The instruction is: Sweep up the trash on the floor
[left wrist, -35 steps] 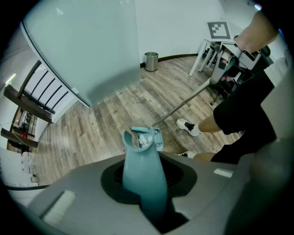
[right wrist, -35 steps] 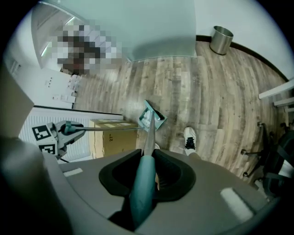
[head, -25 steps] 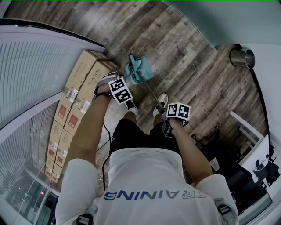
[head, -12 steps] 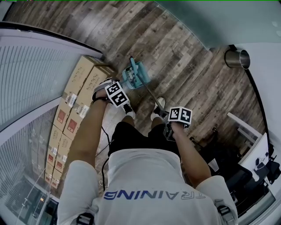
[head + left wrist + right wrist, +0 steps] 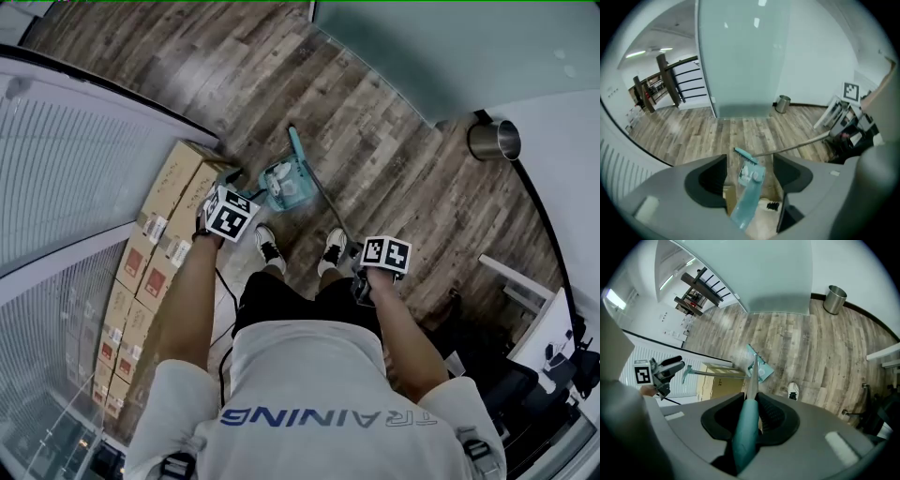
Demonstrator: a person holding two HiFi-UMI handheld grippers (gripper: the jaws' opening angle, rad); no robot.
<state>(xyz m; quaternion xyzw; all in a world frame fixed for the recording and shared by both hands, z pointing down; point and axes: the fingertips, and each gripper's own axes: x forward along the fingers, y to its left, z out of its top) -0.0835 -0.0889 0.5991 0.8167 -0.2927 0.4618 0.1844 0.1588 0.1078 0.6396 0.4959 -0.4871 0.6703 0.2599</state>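
Observation:
A teal dustpan (image 5: 281,185) stands on the wooden floor in front of the person's shoes, with white trash (image 5: 749,174) lying in it. Its long teal handle (image 5: 746,206) runs up between the jaws of my left gripper (image 5: 750,164), which are opening; there is a gap on each side and the pads do not press on it. In the head view the left gripper (image 5: 228,214) hangs just left of the dustpan. My right gripper (image 5: 752,401) is shut on the broom's teal grip (image 5: 744,437). The broom head (image 5: 745,154) rests at the dustpan's far edge.
Stacked cardboard boxes (image 5: 155,230) line the slatted wall at the left. A steel bin (image 5: 492,139) stands by the far wall next to a frosted glass partition (image 5: 740,56). The person's shoes (image 5: 267,248) are close behind the dustpan. Chair legs and furniture (image 5: 525,281) crowd the right.
My left gripper has opened, let go of the dustpan handle, and risen away to the left. The right gripper keeps its hold on the broom and has shifted slightly.

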